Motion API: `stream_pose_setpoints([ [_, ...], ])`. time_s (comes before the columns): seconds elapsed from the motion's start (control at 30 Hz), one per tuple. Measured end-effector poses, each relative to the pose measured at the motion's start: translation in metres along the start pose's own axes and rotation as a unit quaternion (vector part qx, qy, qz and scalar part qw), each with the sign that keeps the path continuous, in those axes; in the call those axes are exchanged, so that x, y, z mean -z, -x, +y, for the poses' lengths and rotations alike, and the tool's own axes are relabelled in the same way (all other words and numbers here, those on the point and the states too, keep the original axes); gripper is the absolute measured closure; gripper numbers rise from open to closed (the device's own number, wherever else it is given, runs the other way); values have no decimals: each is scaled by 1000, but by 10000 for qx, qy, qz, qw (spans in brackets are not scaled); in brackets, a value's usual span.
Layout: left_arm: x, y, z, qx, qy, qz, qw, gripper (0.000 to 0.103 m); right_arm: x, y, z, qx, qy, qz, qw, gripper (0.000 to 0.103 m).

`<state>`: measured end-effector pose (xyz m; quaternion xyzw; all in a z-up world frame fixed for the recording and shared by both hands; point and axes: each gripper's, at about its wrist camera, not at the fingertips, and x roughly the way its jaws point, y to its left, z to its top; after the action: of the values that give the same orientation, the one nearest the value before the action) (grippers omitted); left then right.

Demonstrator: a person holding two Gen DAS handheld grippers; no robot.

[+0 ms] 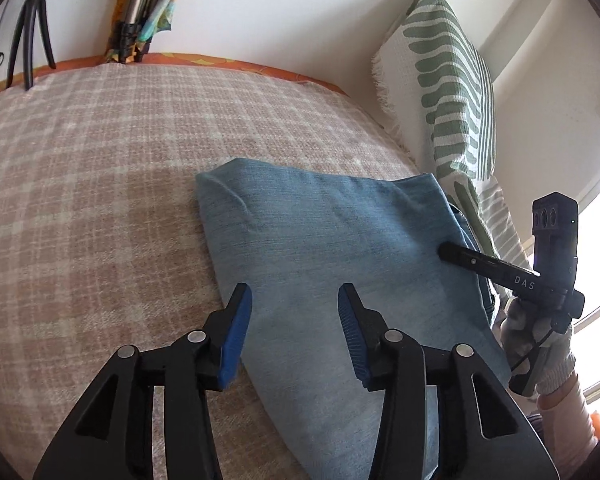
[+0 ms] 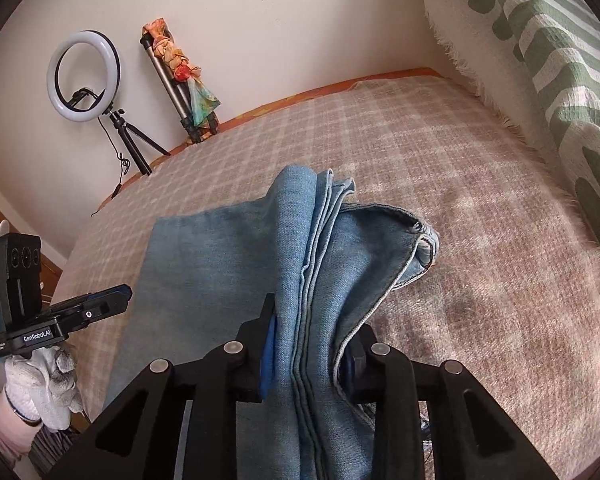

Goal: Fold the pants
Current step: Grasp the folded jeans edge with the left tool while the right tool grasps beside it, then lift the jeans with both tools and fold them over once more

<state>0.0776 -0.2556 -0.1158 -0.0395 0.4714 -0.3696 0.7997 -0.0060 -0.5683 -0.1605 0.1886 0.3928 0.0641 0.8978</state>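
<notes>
The light blue jeans [image 1: 331, 240] lie folded into a thick pad on the checked bed cover [image 1: 100, 168]. My left gripper [image 1: 296, 312] is open and empty, just above the near left edge of the denim. My right gripper [image 2: 309, 344] is shut on the stacked layers of the jeans [image 2: 300, 264] at their right edge, with the waistband and button [image 2: 419, 228] bunched beyond the blue pads [image 2: 268, 356]. The right gripper also shows in the left wrist view [image 1: 451, 252], lying on the denim's right side. The left gripper also shows at the left of the right wrist view [image 2: 120, 294].
A green-and-white patterned pillow [image 1: 451, 92] leans at the right, close to the jeans. A ring light on a tripod [image 2: 84, 76] and a folded tripod with a coloured scarf [image 2: 180, 76] stand by the wall beyond the bed. The checked cover [image 2: 499, 280] stretches around the jeans.
</notes>
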Motion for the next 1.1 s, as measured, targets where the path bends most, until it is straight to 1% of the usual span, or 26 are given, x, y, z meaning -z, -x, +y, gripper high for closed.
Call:
stream_pose_setpoints([
  [0.03,3,1,5,-42,74,75,9999,60,0,-1,0,-2,16,8,10000,75],
  [0.1,7,-1,14,-38,323,226,9992,49,1,-3,-2,5,29,46,10000,73],
  [0.2,15,-10,23,271,660,475,9963,49,0,-6,-7,-93,-51,100,9999,69],
  [0.3,19,-12,17,309,568,356,9973,49,-1,-11,-16,-213,-157,177,9995,64],
  [0.37,19,-17,14,555,700,419,9951,49,0,-15,-24,-352,-311,208,9987,61],
  [0.4,20,-18,11,602,748,399,9946,49,1,-16,-28,-429,-377,220,9981,58],
  [0.47,21,-16,0,579,546,325,9963,49,2,-18,-33,-528,-458,237,9973,55],
  [0.53,22,-15,-9,529,256,283,9979,49,3,-19,-36,-602,-479,284,9966,47],
  [0.57,22,-17,-9,484,189,303,9982,49,4,-21,-38,-674,-482,347,9960,44],
  [0.6,20,-22,-7,441,235,338,9982,49,4,-24,-38,-770,-486,429,9949,36],
  [0.67,18,-26,0,564,414,236,9973,49,6,-26,-34,-748,-417,406,9955,34],
  [0.7,17,-27,1,582,421,216,9972,50,6,-26,-30,-663,-364,381,9964,39],
  [0.73,15,-28,0,563,422,208,9973,52,6,-27,-26,-631,-323,396,9967,49],
  [0.77,14,-28,-1,555,443,201,9973,67,5,-26,-23,-622,-314,386,9968,53],
  [0.8,14,-28,-1,584,467,184,9970,74,4,-24,-22,-552,-320,340,9974,61],
  [0.83,12,-29,-5,588,449,158,9971,77,4,-21,-20,-503,-321,297,9978,68],
  [0.9,11,-25,-12,531,285,94,9981,83,2,-14,-15,-466,-305,183,9983,73],
  [0.97,10,-18,-21,412,43,2,9991,85,1,-8,-5,-319,-175,93,9993,75],
  [1.03,8,-11,-27,371,-115,-92,9992,86,0,-2,6,-140,4,16,9999,77],
  [1.1,8,-3,-33,344,-265,-186,9989,86,-1,3,15,-74,84,-44,9999,77],
])
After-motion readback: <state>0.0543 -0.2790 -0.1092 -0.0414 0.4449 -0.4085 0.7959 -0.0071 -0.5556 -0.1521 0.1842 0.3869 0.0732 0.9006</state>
